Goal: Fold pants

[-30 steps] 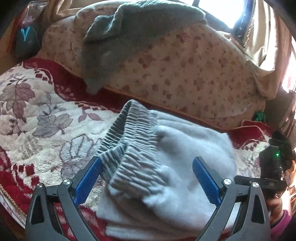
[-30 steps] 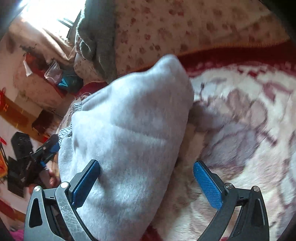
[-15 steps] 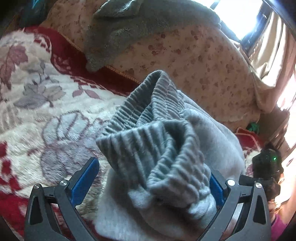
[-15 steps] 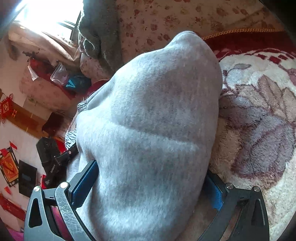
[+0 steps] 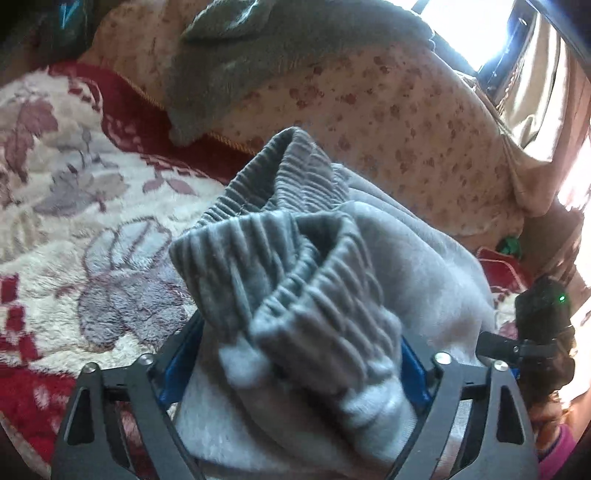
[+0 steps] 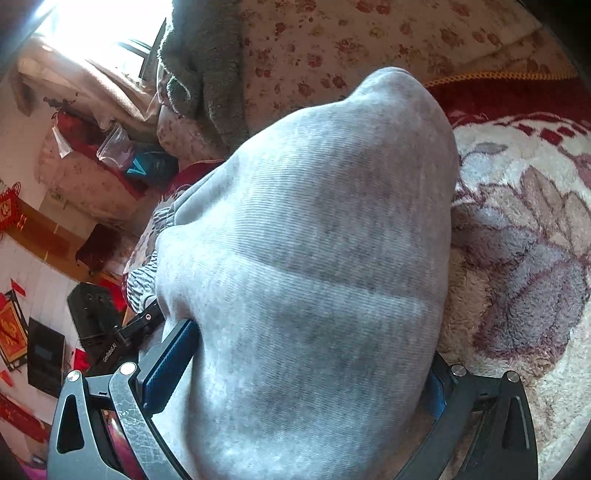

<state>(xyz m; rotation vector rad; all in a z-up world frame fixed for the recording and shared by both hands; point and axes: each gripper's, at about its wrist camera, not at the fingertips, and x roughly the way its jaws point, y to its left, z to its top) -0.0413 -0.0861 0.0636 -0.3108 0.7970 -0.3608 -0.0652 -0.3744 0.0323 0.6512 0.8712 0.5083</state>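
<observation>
The grey pants (image 5: 388,266) lie bunched in a folded bundle on the bed. In the left wrist view the ribbed elastic waistband (image 5: 280,266) bulges up between my fingers. My left gripper (image 5: 295,365) is shut on the waistband end of the pants. In the right wrist view the smooth grey pants (image 6: 314,258) fill the middle. My right gripper (image 6: 306,373) is shut on that thick fold; its right pad is mostly hidden by cloth. The right gripper also shows at the right edge of the left wrist view (image 5: 539,332).
A red and cream floral blanket (image 5: 74,221) covers the bed. A floral quilt roll (image 5: 406,122) with a dark grey garment (image 5: 258,55) draped on it lies behind the pants. A bright window (image 6: 92,33) and clutter stand at the room's edge.
Both grippers have moved forward onto the bundle and closed on it. The waistband has bunched up higher between the left fingers.
</observation>
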